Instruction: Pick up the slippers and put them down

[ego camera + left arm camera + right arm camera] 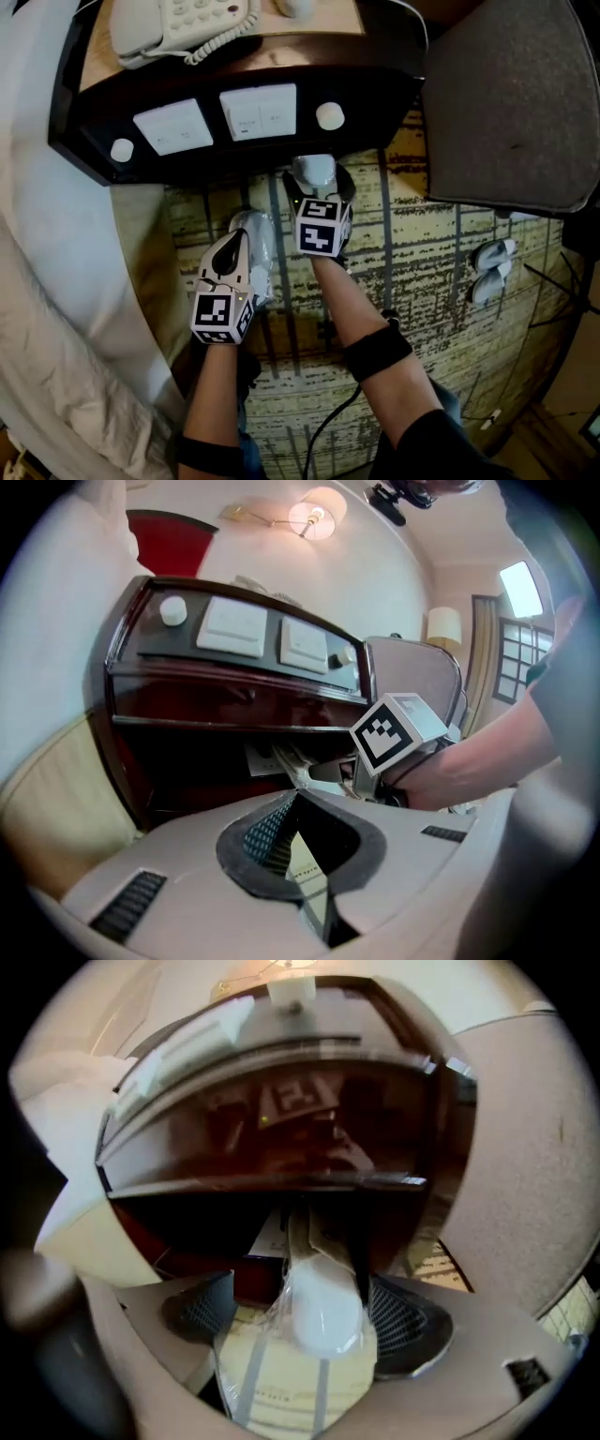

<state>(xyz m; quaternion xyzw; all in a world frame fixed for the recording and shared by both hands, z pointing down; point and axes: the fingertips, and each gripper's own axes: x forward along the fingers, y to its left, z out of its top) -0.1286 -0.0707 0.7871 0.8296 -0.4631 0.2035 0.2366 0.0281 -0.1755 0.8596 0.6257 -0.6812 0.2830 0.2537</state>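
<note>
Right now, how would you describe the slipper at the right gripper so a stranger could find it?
Find the dark wooden nightstand with white switch plates on its front. At its foot, between the right gripper's open jaws, sits a white slipper in clear plastic wrap. It is the one nearest the nightstand; the pair lies by the grey chair.

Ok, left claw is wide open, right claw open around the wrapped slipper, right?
No: the left claw is shut, jaws together with nothing between them, as the left gripper view shows. The right claw is open around the wrapped slipper.
</note>
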